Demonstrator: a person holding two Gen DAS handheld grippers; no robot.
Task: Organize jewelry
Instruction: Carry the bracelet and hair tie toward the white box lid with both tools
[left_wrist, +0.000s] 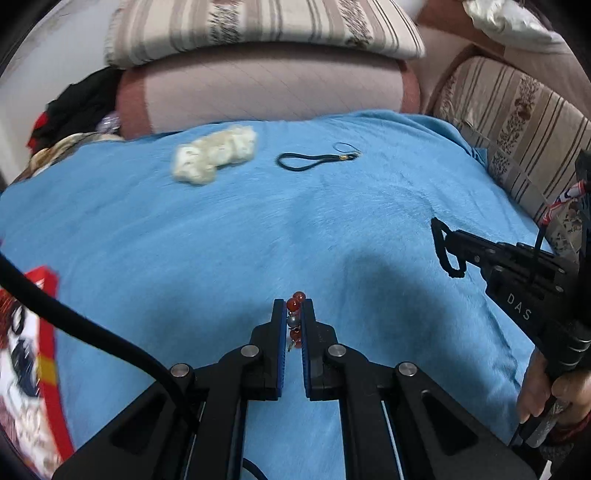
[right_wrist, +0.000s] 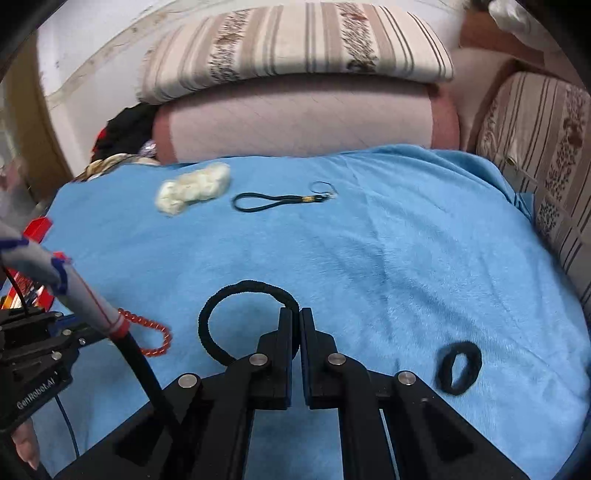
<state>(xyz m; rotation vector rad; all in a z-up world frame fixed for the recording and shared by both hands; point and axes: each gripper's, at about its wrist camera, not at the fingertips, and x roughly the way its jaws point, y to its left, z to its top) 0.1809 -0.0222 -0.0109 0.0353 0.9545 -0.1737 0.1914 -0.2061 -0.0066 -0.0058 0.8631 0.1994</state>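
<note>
Two grippers over blue blanket (left_wrist: 258, 229), left gripper (left_wrist: 294, 314) pinching red beads (left_wrist: 294, 304), right gripper (right_wrist: 295, 321) pinching black band (right_wrist: 236, 291), "DAS" and "GenRobot.AI" on their bodies

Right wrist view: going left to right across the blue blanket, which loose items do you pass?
Red bead bracelet → white fluffy scrunchie → black cord with gold clasp → thick black hair tie.

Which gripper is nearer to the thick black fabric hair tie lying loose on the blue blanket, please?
Right. The right gripper is just left of the thick black fabric hair tie; the left gripper is well beyond, further left.
</note>
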